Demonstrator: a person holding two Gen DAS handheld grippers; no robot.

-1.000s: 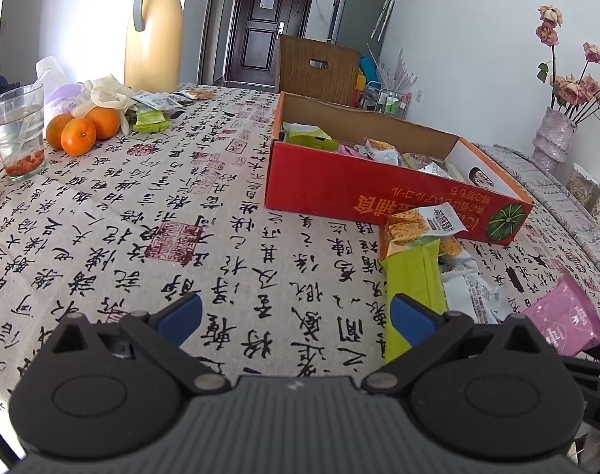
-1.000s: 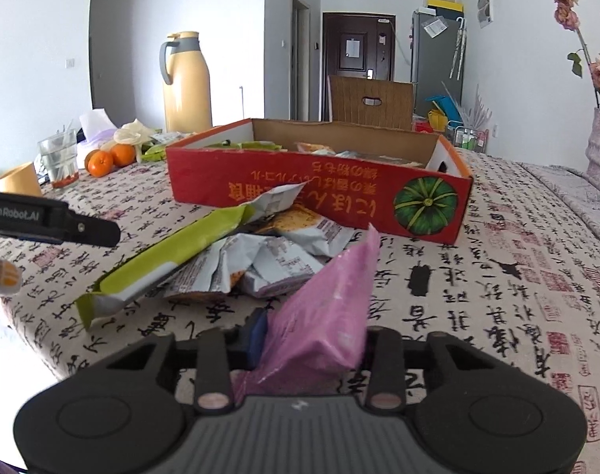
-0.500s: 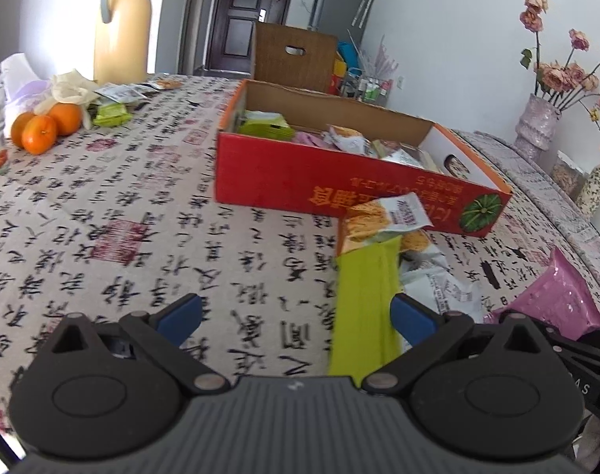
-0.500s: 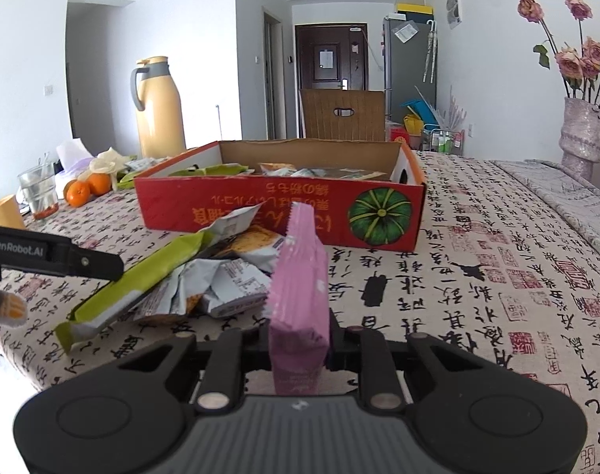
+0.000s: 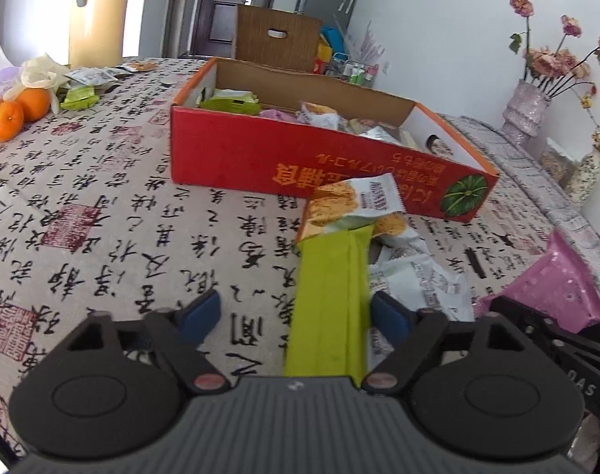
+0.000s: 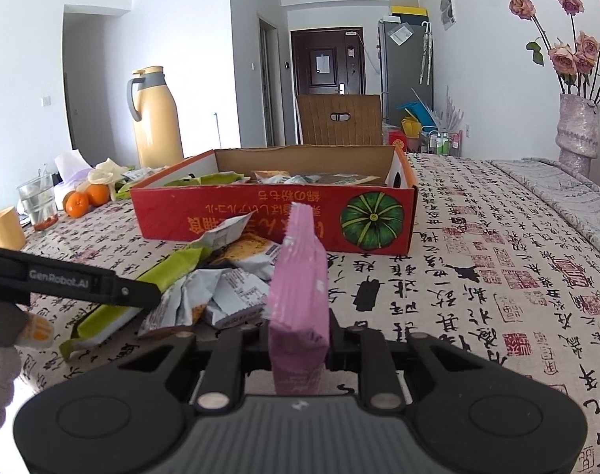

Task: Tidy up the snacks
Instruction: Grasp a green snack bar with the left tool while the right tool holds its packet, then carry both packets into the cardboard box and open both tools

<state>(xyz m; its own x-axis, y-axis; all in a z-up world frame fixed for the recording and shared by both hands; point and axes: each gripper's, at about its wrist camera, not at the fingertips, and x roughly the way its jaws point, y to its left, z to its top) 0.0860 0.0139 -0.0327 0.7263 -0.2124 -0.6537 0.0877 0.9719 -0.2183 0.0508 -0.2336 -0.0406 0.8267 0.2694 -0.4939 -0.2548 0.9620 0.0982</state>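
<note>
red cardboard box: assorted snack packets inside | left gripper: jaws wide apart, long green snack packet between them on table | right gripper: clamped on pink snack packet, upright

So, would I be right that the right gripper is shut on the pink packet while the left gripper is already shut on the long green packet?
Not quite. The left gripper is open: in the left wrist view its fingers stand apart on either side of the long green packet. The right gripper is indeed shut on the pink packet.
</note>
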